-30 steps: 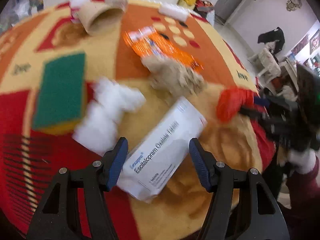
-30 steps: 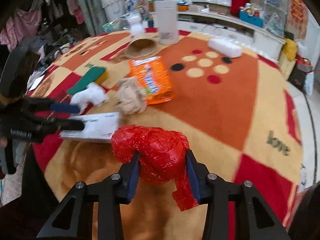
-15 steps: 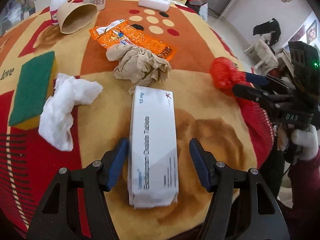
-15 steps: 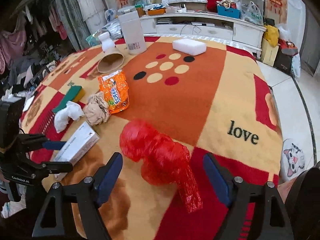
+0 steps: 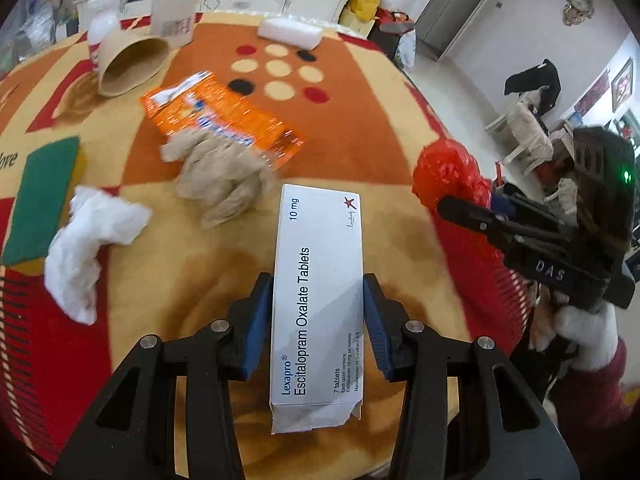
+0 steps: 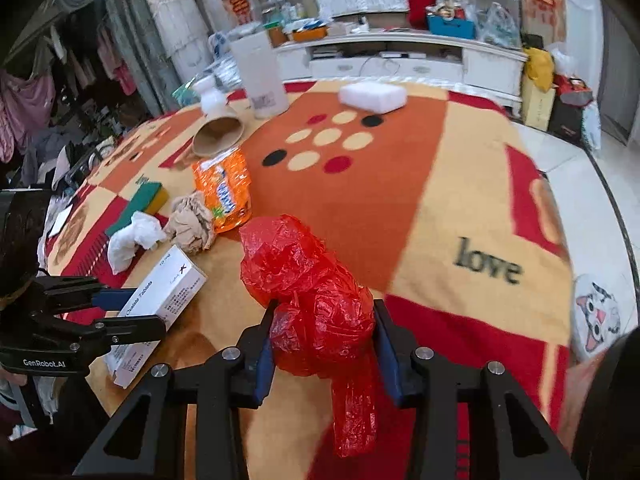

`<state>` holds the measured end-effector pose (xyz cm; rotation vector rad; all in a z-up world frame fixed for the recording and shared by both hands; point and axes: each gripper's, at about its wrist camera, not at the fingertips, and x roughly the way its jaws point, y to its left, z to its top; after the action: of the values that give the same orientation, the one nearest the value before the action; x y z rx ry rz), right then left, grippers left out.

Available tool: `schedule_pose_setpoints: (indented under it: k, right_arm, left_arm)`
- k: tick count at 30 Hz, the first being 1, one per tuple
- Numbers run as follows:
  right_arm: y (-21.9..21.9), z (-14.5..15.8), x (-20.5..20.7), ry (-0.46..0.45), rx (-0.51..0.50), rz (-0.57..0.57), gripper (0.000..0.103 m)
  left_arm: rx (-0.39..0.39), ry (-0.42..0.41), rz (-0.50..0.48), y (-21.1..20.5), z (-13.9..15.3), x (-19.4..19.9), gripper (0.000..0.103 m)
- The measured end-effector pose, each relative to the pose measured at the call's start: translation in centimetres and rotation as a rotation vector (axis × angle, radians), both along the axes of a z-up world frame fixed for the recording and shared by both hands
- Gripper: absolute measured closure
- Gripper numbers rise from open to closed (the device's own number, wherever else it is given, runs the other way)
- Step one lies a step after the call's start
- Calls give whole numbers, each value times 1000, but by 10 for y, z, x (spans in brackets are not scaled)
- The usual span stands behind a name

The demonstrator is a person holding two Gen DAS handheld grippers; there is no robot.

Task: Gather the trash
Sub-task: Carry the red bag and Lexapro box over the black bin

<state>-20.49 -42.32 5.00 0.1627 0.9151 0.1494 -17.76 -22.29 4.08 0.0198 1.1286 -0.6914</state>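
Observation:
A white tablet box (image 5: 320, 264) lies lengthwise between the blue pads of my left gripper (image 5: 317, 284), whose jaws are closing and touch both long sides. The same box (image 6: 172, 280) and left gripper (image 6: 136, 312) show at the left of the right wrist view. My right gripper (image 6: 325, 312) is closing on a crumpled red plastic bag (image 6: 304, 272), pads pressed into it, with a tail of the bag hanging below. In the left wrist view the red bag (image 5: 444, 168) sits in that right gripper (image 5: 468, 200) at the table's right edge.
On the patterned blanket (image 5: 360, 128) lie a brown paper wad (image 5: 220, 184), an orange snack wrapper (image 5: 224, 120), a white tissue (image 5: 88, 236), a green sponge (image 5: 44, 196) and a tipped paper cup (image 5: 128, 64). A white block (image 5: 290, 34) and a tall white container (image 5: 174, 4) stand farther back.
The left jaws have closed in from wide onto the tablet box. The right jaws, spread apart around the red bag half a second ago, are pressed on it again.

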Motion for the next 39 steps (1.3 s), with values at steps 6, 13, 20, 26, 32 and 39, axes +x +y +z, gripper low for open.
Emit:
schedule_pose_setpoints:
  k: [6,13,20,26,32,39]
  right_arm:
    - [-32,5,-18,-10,3,-106,61]
    - [-65,2,-32,-9,30,-197,61]
    - [-94,3,-49,-16,34,-260,61]
    - [-127,3,-67,-17,41,-329,61]
    - [-159,2,-85,-4,26,-394,61]
    - [-196,3,-108,1,21,-474,61]
  left_arm:
    - [-1,-23,30,-37,3,-1,61]
    - [8,-79,13,-78,7,-5,61]
    - [17,-111,-28,-119,11,-9,61]
    - [12,-131,-91,-163,15,-18,61]
    - [8,-134,-147,-203,15,-27,61]
    - [6,-121,-212,-244,12,-36,61]
